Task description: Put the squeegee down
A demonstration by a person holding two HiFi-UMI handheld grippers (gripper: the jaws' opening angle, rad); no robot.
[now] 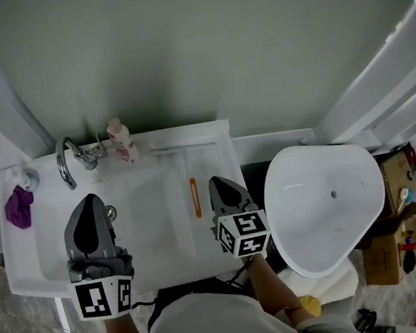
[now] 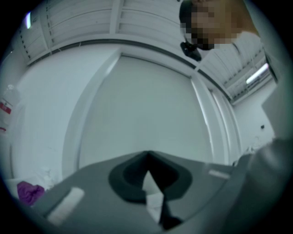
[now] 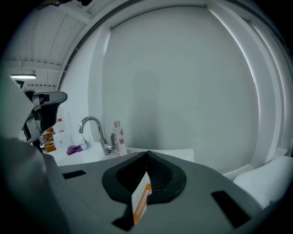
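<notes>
The squeegee [image 1: 194, 197], clear with an orange handle, lies flat on the right side of the white sink [image 1: 28, 273], its blade toward the wall. My right gripper [image 1: 218, 182] hovers just right of the handle with its jaws shut and nothing in them. In the right gripper view the jaws [image 3: 146, 153] meet at the tip, and the orange handle [image 3: 141, 201] shows through the gap below them. My left gripper [image 1: 89, 200] hangs over the left part of the basin; its jaws [image 2: 146, 154] also meet at the tip and hold nothing.
A chrome faucet [image 1: 66, 160] and a pink-labelled bottle [image 1: 121, 140] stand at the back of the sink. A purple cloth [image 1: 19, 207] lies on its left rim. A white toilet [image 1: 325, 208] stands to the right, with cardboard boxes [image 1: 401, 241] beyond it.
</notes>
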